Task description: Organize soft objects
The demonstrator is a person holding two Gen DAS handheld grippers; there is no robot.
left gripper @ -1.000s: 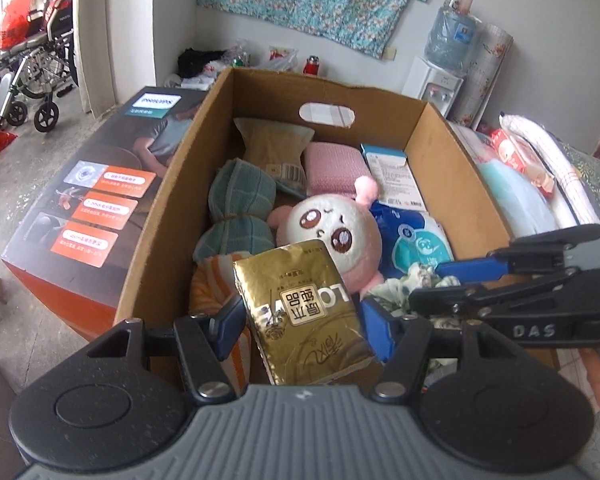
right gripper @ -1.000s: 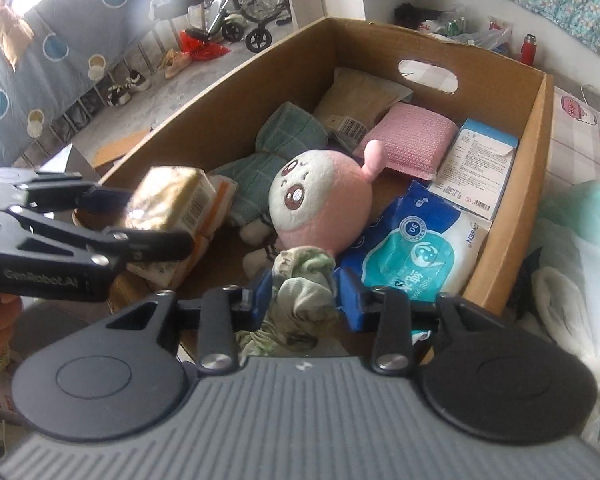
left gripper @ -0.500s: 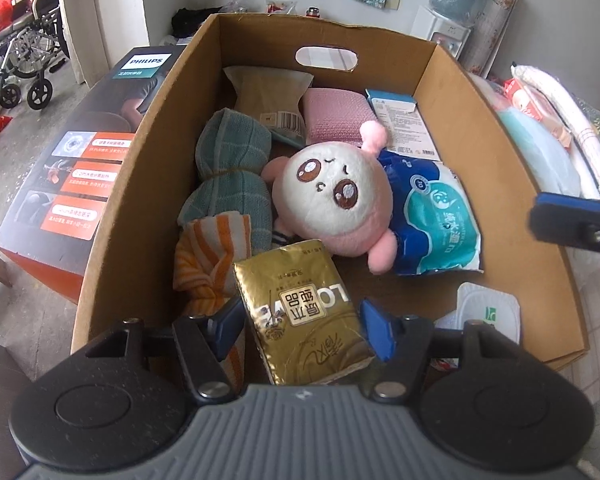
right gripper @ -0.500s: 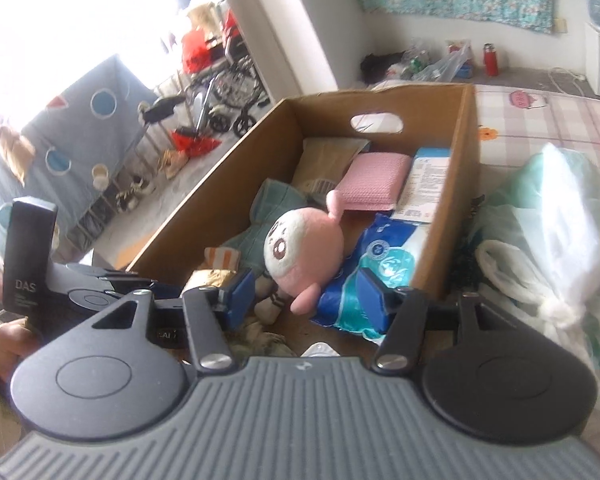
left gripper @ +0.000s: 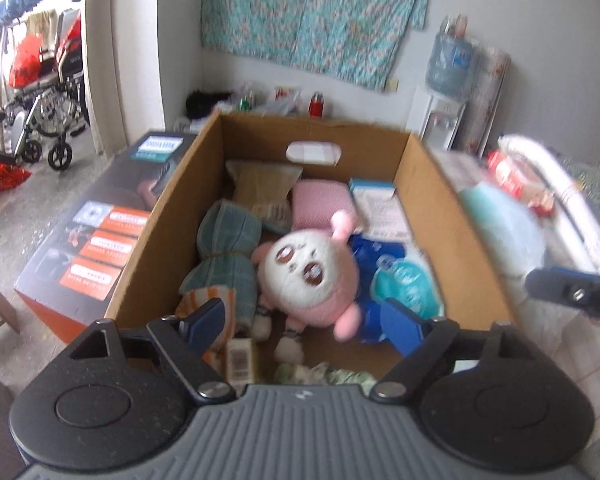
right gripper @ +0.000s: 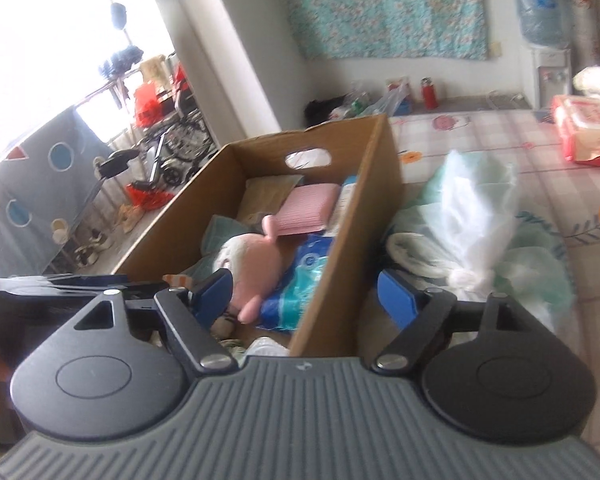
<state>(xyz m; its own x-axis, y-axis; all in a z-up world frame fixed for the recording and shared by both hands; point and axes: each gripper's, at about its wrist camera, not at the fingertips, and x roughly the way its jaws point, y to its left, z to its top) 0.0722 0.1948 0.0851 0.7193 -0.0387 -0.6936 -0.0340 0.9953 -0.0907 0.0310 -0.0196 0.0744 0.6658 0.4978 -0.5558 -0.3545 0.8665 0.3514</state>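
my left gripper (left gripper: 300, 318) hangs over the near end of the cardboard box (left gripper: 452, 216). its jaws are opening and nothing is between them. my right gripper (right gripper: 305, 295) is over the right wall of the box, near the near right corner. its jaws are opening too and hold nothing.

just past my left gripper lies the plush toy (left gripper: 308, 276), in the middle of the box. it looks light and squishy, so i think it will not break. its round head is wide, so i would grab a thin pink arm or ear.

outside the right wall sits a tied plastic bag (right gripper: 476, 216) of soft stuff. it looks slippery and floppy. i would grab its knot.
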